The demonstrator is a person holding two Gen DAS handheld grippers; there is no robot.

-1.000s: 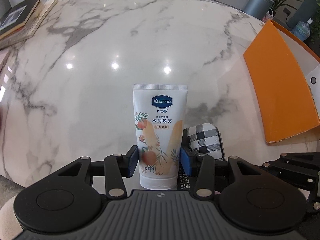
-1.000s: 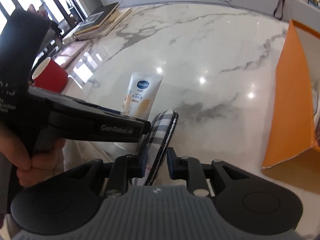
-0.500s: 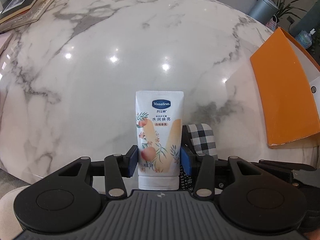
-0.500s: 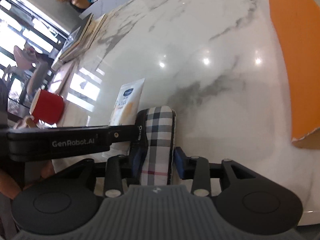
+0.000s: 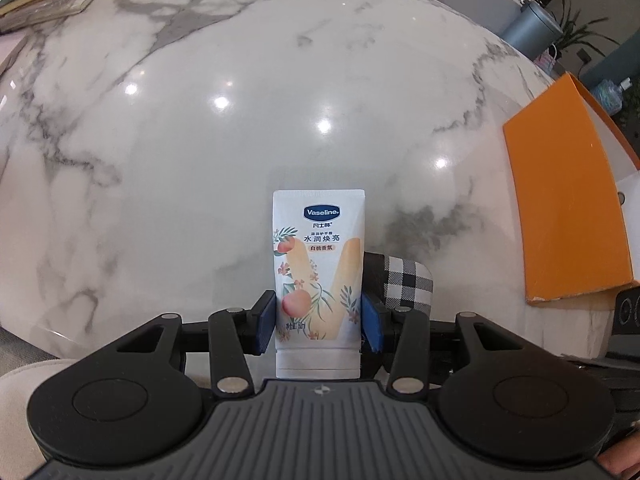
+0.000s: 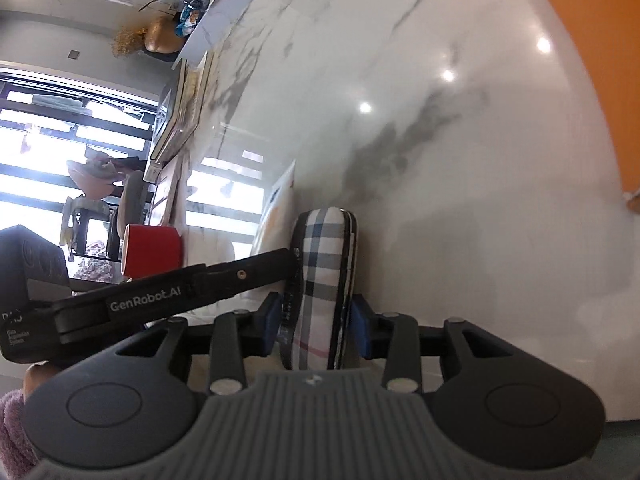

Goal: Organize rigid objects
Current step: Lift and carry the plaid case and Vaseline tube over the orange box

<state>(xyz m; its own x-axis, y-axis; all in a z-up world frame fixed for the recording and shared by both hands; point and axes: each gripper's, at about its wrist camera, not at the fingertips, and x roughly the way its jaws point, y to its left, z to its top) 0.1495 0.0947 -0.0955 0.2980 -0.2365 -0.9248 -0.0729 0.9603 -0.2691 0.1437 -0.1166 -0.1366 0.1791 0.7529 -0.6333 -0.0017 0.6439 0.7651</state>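
Gripping Vaseline tube [image 5: 319, 280] cap-down in left tool [image 5: 319, 322], right tool [image 6: 316, 324] clamping plaid case [image 6: 322, 280] edgewise; I'm carrying both toward orange box [image 5: 568, 216] at frame right.

Right hand-held gripper [image 6: 316, 322] clamps a plaid case [image 6: 322, 280] edge-on btwn blue pads, over the marble counter [image 6: 440, 140]. Left hand-held gripper's black finger [image 6: 192, 284] crosses from the left, tip touching the case. White tube [image 6: 278, 208] just beyond; red cup [image 6: 152, 250] further left; orange box [image 6: 600, 60] at right.
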